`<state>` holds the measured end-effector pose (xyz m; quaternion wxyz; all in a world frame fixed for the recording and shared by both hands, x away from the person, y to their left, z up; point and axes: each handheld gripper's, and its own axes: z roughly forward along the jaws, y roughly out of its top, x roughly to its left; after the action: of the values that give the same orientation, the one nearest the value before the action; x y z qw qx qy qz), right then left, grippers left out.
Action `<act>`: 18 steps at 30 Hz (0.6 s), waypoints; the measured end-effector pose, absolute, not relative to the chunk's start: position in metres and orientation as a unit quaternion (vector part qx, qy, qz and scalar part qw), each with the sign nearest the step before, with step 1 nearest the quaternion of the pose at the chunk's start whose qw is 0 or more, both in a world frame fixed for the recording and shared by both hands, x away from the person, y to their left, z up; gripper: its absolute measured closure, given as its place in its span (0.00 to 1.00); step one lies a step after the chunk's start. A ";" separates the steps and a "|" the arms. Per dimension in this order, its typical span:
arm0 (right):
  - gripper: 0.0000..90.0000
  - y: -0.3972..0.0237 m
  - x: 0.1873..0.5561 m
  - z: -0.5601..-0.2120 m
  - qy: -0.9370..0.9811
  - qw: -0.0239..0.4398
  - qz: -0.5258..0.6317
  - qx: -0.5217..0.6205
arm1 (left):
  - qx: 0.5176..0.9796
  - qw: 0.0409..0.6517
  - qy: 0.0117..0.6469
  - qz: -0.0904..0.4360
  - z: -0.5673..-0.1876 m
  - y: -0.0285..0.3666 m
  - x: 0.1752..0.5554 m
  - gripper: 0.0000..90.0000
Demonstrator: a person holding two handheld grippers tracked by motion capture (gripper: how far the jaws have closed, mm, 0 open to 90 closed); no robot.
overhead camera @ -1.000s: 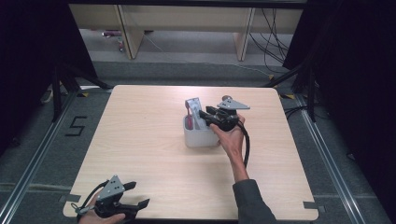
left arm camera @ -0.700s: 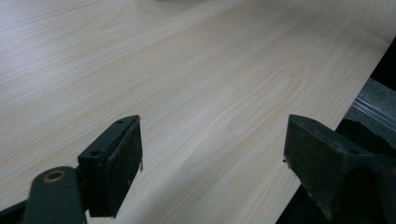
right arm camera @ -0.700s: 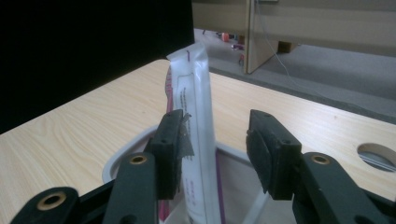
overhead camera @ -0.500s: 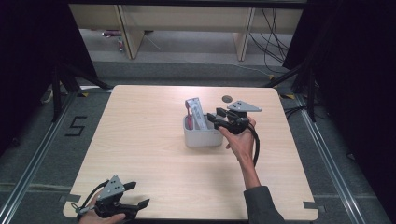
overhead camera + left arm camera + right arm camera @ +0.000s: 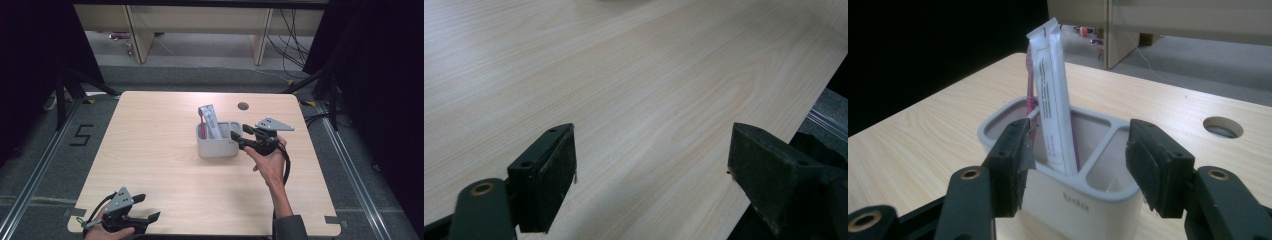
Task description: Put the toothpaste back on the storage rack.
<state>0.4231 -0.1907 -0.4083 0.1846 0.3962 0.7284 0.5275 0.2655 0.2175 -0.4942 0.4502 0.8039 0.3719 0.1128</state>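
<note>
the white holder (image 5: pixel 216 145) sits on the table (image 5: pixel 150 150), with a toothpaste tube (image 5: pixel 1052 95) and pink toothbrush (image 5: pixel 1030 85) standing in its larger compartment. just beside the holder, the right gripper (image 5: pixel 238 139) has jaws just opening, nothing between them. well apart from the holder, the left gripper (image 5: pixel 145 210) rests wide open at the table's near edge.

Toothbrush (image 5: pixel 1030 85) mostly hidden behind toothpaste tube (image 5: pixel 1052 95); holder (image 5: pixel 1083 200) base cut off at frame bottom, embossed lettering unreadable.
</note>
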 end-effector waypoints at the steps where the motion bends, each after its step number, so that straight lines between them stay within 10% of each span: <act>1: 0.48 -0.194 0.417 -0.410 0.727 0.187 0.527 0.397 | 0.804 0.449 0.373 0.113 -0.494 0.218 0.266 0.21; 18: 0.39 -0.205 0.391 -0.420 0.748 0.159 0.509 0.394 | 0.807 0.453 0.362 0.111 -0.491 0.216 0.268 0.21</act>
<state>0.3914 -0.2053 -0.4202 0.1593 0.3944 0.7484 0.5089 0.2678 0.2157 -0.4909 0.4526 0.8071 0.3625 0.1111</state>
